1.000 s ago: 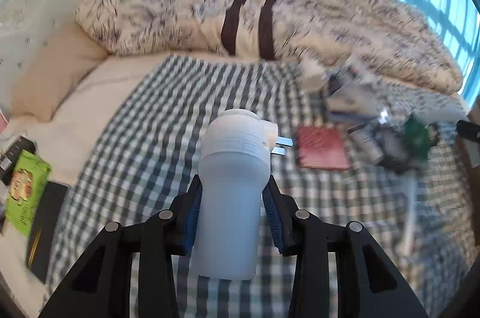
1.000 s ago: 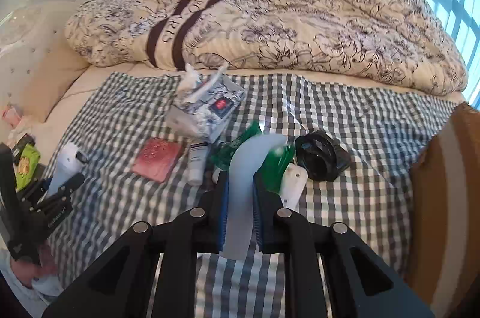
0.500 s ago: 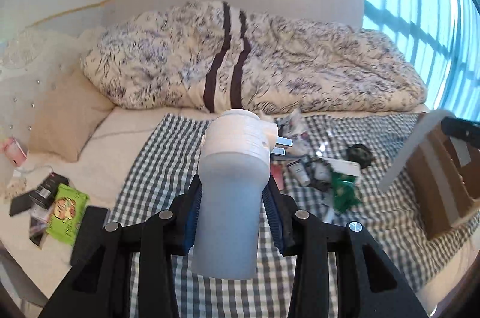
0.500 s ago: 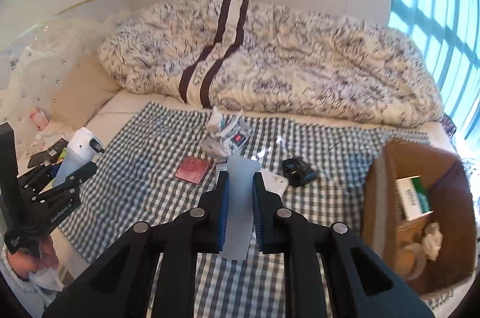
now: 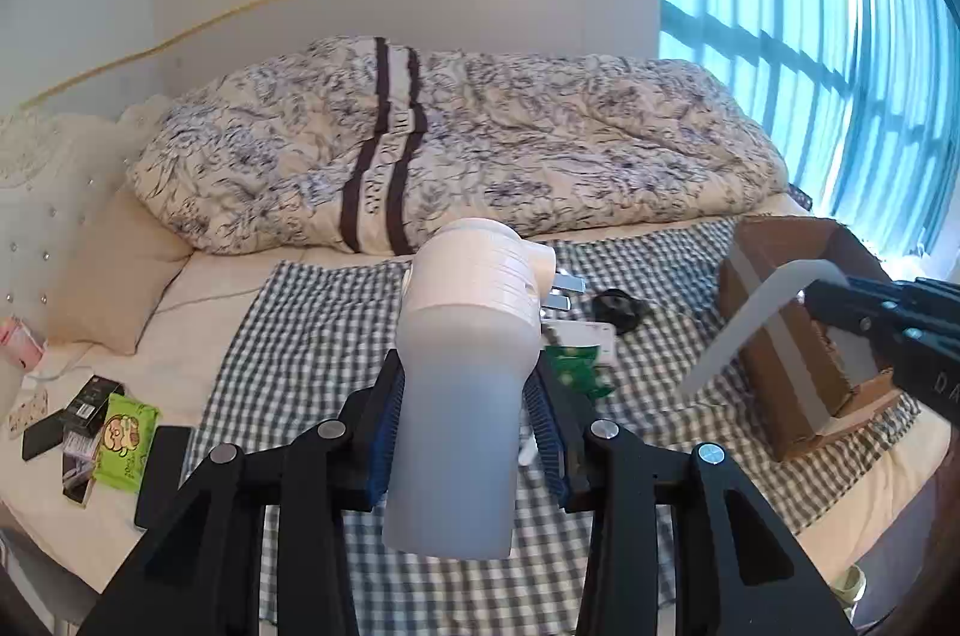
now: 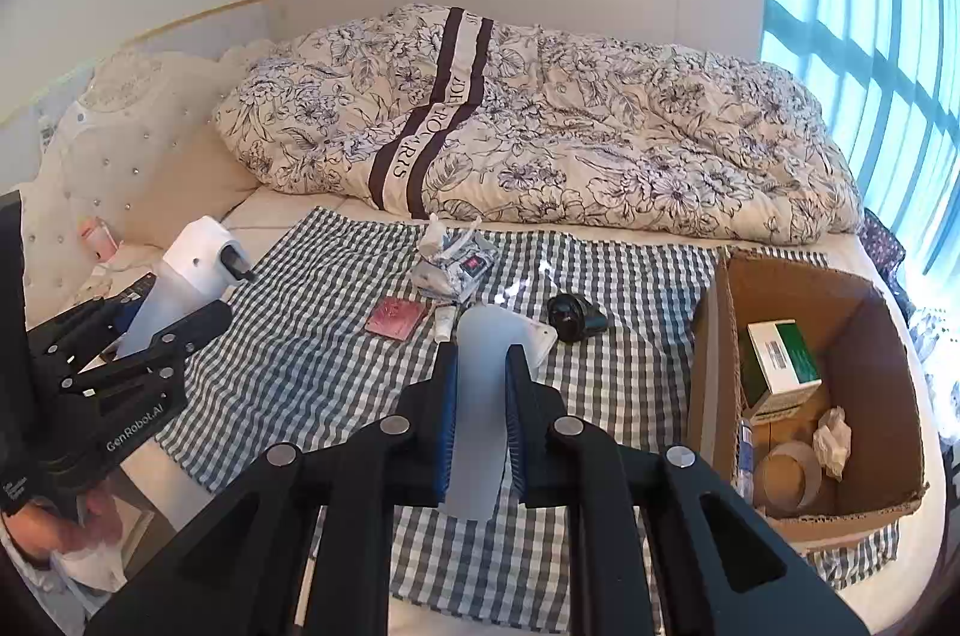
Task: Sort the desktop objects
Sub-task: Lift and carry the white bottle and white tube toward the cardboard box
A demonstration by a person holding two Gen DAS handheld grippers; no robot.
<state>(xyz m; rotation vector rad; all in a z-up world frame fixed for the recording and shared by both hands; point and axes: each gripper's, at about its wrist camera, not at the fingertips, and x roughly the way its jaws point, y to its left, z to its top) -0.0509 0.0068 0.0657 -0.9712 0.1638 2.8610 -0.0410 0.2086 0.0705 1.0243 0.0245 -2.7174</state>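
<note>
Held upright between the fingers (image 5: 543, 414) of the left gripper (image 5: 462, 432): a pale translucent bottle (image 5: 459, 396) with a white cap, long axis running from near to far, cap at the far end, two metal prongs sticking out to the right of the cap. Gripped tightly in the narrow fingers (image 6: 445, 426) of the right gripper (image 6: 480, 426): a thin, pale, curved plastic strip (image 6: 480, 396), long axis also pointing away, its far tip rounded; in the left wrist view seen as an arc bending over in front of the cardboard box (image 5: 792, 330). Both held above the near edge of the checked cloth (image 6: 288, 372) on the bed. Beyond them on the cloth: a red card (image 6: 396, 317), a small white tube (image 6: 443, 323), a crumpled printed packet (image 6: 456, 264), a black round object (image 6: 573, 317). On the right, the open box with a green and white carton (image 6: 780, 366) and a tape roll (image 6: 786, 474) inside. Far behind, a floral duvet (image 6: 540, 132).
</note>
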